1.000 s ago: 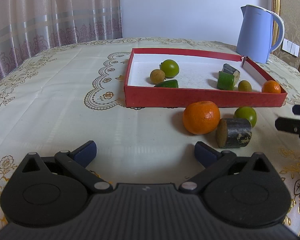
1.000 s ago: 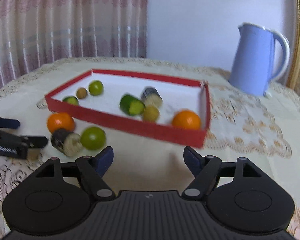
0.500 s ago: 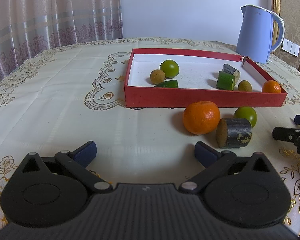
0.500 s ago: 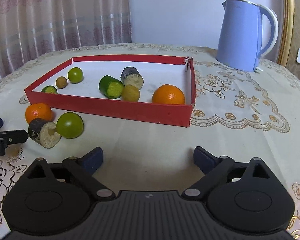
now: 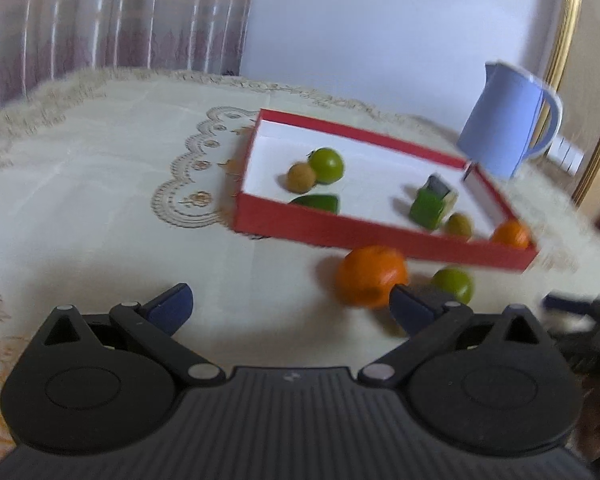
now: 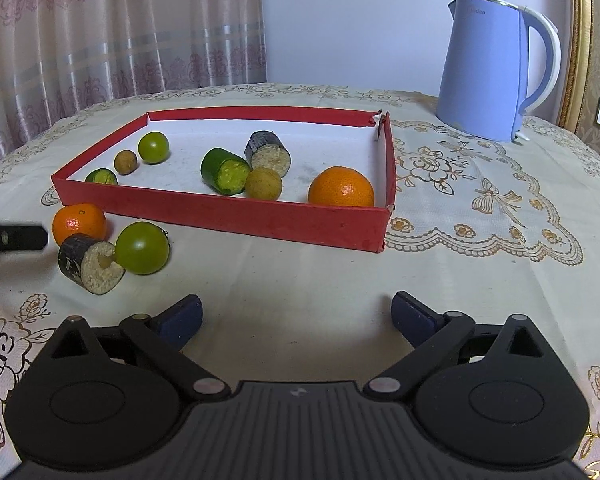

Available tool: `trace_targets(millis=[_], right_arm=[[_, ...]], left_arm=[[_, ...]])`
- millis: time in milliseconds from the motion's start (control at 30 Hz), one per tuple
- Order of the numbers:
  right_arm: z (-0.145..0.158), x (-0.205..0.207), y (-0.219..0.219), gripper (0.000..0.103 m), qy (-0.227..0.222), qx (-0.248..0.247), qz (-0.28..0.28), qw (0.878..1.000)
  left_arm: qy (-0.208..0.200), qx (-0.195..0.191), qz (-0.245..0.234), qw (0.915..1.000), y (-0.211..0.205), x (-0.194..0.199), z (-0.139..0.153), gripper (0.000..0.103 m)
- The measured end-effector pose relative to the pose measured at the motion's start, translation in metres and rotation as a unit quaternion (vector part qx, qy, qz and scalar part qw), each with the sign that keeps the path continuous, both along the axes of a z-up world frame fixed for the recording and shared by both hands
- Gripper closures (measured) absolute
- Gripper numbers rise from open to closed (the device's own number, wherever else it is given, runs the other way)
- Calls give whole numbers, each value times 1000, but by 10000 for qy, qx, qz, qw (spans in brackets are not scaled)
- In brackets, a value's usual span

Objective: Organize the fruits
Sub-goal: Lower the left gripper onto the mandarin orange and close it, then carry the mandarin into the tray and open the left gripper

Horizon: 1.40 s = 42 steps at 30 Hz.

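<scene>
A red tray point(image 6: 236, 212) point(image 5: 340, 234) holds an orange point(image 6: 341, 187), green fruits, brown fruits and cut pieces. Outside its front wall lie an orange point(image 6: 78, 222) point(image 5: 370, 280), a green fruit point(image 6: 142, 248) point(image 5: 454, 282) and a dark cut cylinder point(image 6: 90, 264). My left gripper point(image 5: 290, 306) is open and empty, with the orange just left of its right fingertip; that fingertip hides the cylinder. Its tip point(image 6: 12, 236) shows at the left edge of the right wrist view. My right gripper point(image 6: 296, 318) is open and empty over bare cloth in front of the tray.
A blue kettle point(image 6: 496, 68) point(image 5: 508, 120) stands behind the tray's right end. The table has an embroidered cream cloth point(image 6: 480, 208). Curtains hang behind on the left. The left wrist view is blurred by motion.
My left gripper has moved forward and to the right, toward the loose fruits, and tilted. My right gripper has closed in a little on the tray. Both stay open.
</scene>
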State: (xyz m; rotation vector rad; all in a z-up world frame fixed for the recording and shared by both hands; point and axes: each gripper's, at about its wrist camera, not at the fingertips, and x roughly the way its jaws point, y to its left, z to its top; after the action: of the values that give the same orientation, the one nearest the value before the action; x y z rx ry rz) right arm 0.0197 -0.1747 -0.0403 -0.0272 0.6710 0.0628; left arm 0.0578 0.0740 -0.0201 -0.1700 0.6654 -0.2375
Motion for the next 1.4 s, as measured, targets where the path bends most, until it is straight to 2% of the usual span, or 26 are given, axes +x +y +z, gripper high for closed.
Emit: trace_targets(millis=[133, 267, 400, 500, 633, 700, 767, 833, 900, 967, 1033, 1167, 1400], right_arm=[[0, 0, 0, 1, 0, 0, 0, 10000], [0, 0, 0, 1, 0, 0, 3, 10000], [0, 0, 0, 1, 0, 1, 2, 10000], [0, 0, 0, 1, 0, 1, 2, 10000], [0, 0, 0, 1, -1, 2, 2, 10000], [0, 0, 0, 1, -1, 2, 2, 10000], [0, 0, 0, 1, -1, 3, 2, 10000], [0, 0, 0, 1, -1, 2, 2, 10000], [0, 0, 0, 1, -1, 4, 2, 10000], [0, 0, 0, 1, -1, 4, 2, 10000], [0, 0, 0, 1, -1, 3, 2, 10000], [0, 0, 0, 1, -1, 10, 4, 10000], [0, 0, 0, 1, 0, 11, 5, 10000]], left_arm=[[26, -97, -20, 9999, -9, 9, 7, 0], [156, 131, 42, 9998, -23, 19, 8, 0], [322, 115, 42, 9994, -32, 26, 4, 0], [405, 231, 165, 9988, -38, 29, 0, 0], [513, 155, 337, 9980, -37, 33, -2, 0], [511, 141, 366, 9979, -37, 32, -1, 3], [487, 85, 252, 9985, -37, 31, 1, 15], [518, -2, 232, 9984, -36, 31, 3, 21], [479, -96, 129, 9987, -37, 31, 4, 33], [490, -206, -8, 9986, -38, 30, 5, 50], [460, -227, -131, 9986, -41, 28, 7, 61], [334, 54, -195, 9992, -51, 24, 9, 62], [320, 81, -169, 9993, -52, 24, 9, 62]])
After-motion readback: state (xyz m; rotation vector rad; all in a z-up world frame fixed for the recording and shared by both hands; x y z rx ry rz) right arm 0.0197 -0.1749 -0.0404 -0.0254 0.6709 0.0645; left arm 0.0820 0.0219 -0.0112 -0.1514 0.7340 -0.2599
